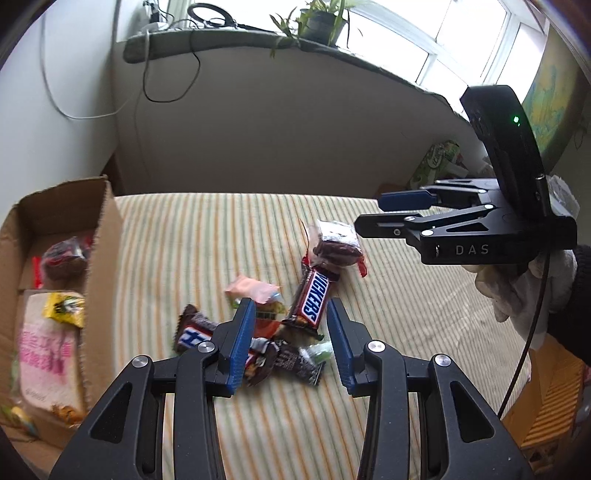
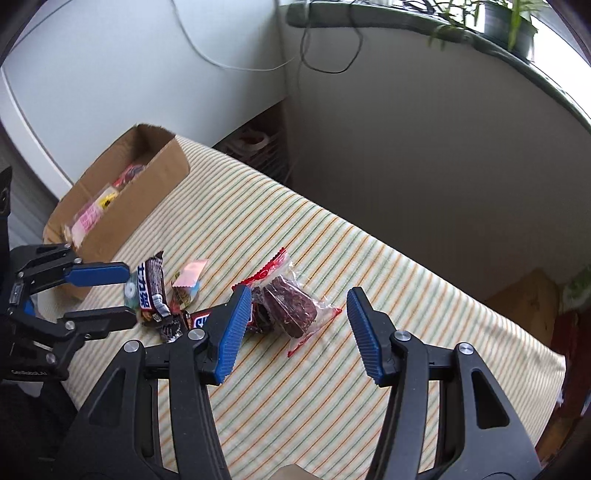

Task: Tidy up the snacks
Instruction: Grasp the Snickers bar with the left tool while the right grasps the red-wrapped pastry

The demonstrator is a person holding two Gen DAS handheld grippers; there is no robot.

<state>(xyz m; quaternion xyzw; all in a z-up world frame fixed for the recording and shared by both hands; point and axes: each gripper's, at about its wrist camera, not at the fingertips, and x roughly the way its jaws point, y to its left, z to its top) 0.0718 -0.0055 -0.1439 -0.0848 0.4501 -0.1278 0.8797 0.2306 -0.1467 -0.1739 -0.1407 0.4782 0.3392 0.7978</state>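
Observation:
A pile of snacks lies on the striped tablecloth (image 1: 221, 229): a Snickers bar (image 1: 312, 299), a clear pack of brown cakes (image 1: 338, 245), a pink wrapper (image 1: 251, 290) and dark wrapped bars (image 1: 192, 332). My left gripper (image 1: 291, 314) is open just above the pile, its jaws on either side of the Snickers bar's near end. My right gripper (image 2: 295, 295) is open over the cake pack (image 2: 291, 302); it also shows at the right of the left wrist view (image 1: 369, 212). The left gripper (image 2: 125, 295) shows in the right wrist view, its jaws around the dark bars (image 2: 149, 291).
An open cardboard box (image 1: 107, 240) with several snacks inside stands at the table's left edge; it also shows in the right wrist view (image 2: 147, 192). A wall and a windowsill with a potted plant (image 1: 321, 22) lie behind the table. A wooden crate (image 2: 528, 299) sits beyond the right edge.

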